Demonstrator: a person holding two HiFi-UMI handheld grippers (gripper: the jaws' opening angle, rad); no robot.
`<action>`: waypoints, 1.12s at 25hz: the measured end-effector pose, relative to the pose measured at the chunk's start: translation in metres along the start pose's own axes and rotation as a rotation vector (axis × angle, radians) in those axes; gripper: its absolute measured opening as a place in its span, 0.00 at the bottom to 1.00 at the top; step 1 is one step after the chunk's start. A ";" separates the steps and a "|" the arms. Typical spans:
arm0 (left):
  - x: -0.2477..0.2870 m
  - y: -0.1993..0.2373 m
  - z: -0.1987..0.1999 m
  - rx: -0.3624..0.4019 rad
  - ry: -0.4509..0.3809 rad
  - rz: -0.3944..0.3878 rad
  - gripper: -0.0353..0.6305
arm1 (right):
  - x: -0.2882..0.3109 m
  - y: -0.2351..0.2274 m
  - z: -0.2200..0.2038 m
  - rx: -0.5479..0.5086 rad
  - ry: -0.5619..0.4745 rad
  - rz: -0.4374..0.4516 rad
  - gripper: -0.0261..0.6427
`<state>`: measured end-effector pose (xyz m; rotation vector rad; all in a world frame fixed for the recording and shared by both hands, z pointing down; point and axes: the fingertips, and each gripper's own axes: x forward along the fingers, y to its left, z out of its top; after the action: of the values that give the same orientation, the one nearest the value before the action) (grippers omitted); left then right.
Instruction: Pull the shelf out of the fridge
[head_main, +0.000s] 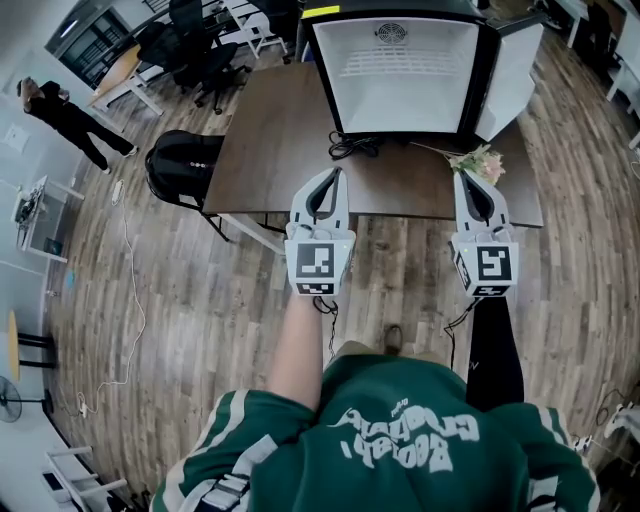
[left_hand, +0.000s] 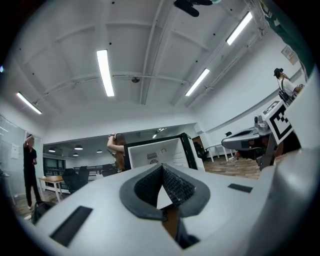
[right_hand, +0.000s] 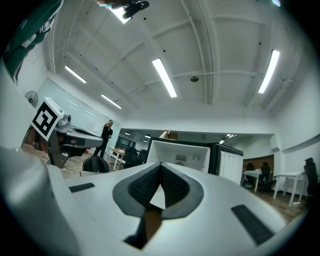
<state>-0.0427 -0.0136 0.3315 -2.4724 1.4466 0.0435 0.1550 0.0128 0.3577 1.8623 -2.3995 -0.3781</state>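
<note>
White plastic lines the open fridge (head_main: 395, 90), which stands on a brown table (head_main: 290, 150) in the head view, its door (head_main: 510, 80) swung out to the right. The cavity shows a round vent near the top and nothing stored. The shelf should be in there, but I cannot pick it out from this angle. The left gripper (head_main: 333, 180) and right gripper (head_main: 467, 182) point at the fridge from the near edge of the table, well short of the opening, with a small bunch of flowers (head_main: 478, 162) just beside the right one. This looks like the approach step, with the shelf not yet reached. In the left gripper view, the left gripper (left_hand: 161, 167) has its jaws pressed together with nothing between them, and the fridge (left_hand: 157, 152) sits straight ahead beyond the tips. In the right gripper view, the right gripper (right_hand: 160, 167) is likewise closed and empty, with the fridge (right_hand: 182, 152) and its door (right_hand: 231, 167) ahead. Next, I judge, the jaws must part, travel into the cavity and close on the shelf's front edge before any pull.
</note>
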 end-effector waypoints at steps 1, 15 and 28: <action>0.002 0.000 -0.001 -0.003 0.003 0.004 0.08 | 0.002 -0.002 -0.003 0.004 0.001 0.006 0.05; 0.039 0.012 -0.011 0.041 0.034 0.015 0.08 | 0.046 -0.019 -0.023 0.040 0.016 0.027 0.05; 0.120 0.056 -0.035 0.013 -0.002 -0.051 0.08 | 0.126 -0.031 -0.027 -0.024 0.047 -0.013 0.05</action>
<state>-0.0345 -0.1502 0.3334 -2.4965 1.3776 0.0258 0.1574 -0.1194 0.3653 1.8570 -2.3432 -0.3582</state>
